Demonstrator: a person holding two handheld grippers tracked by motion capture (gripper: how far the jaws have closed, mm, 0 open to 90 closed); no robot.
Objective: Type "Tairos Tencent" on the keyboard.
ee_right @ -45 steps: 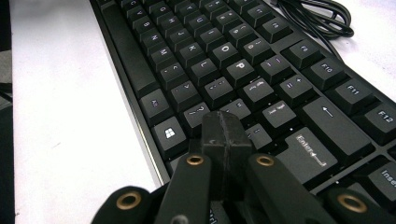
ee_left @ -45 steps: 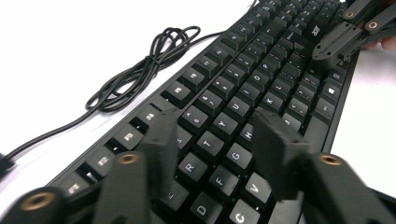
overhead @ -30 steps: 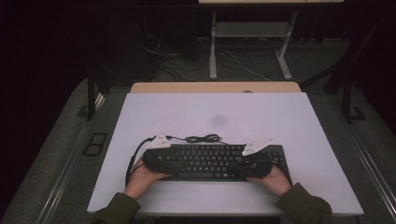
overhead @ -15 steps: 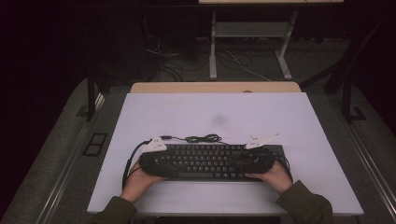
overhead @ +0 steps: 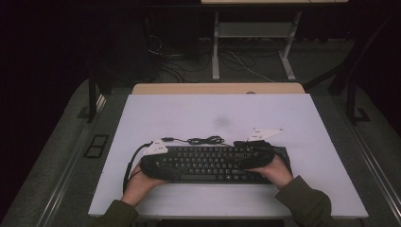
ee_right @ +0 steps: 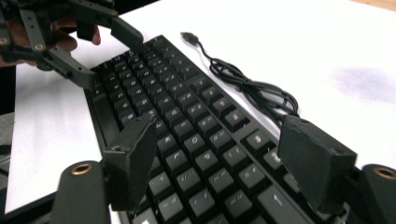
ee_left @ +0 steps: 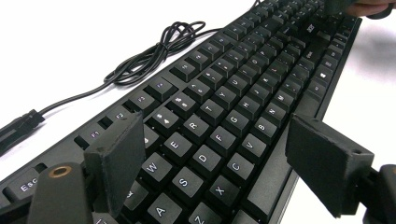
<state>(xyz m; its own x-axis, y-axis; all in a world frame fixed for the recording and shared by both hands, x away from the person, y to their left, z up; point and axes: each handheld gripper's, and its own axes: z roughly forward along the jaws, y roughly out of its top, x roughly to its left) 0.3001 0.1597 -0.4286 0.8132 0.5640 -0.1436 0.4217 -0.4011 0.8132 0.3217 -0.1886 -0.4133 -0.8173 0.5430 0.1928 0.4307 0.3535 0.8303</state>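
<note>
One black keyboard (overhead: 213, 163) lies flat near the front edge of the white counter (overhead: 302, 123), and two grippers straddle it, one at each end. The left gripper (ee_left: 224, 154) hovers over the letter keys with its jaws spread wide, nothing pinched between them. The right gripper (ee_right: 224, 158) has just been opening its jaws, and they now stand apart above the keys at its end, gripping nothing. It looks like a release after setting the board down, though that's a guess. One cable (overhead: 203, 140) lies coiled just behind the keyboard, its plug (ee_right: 187, 36) loose on the counter.
</note>
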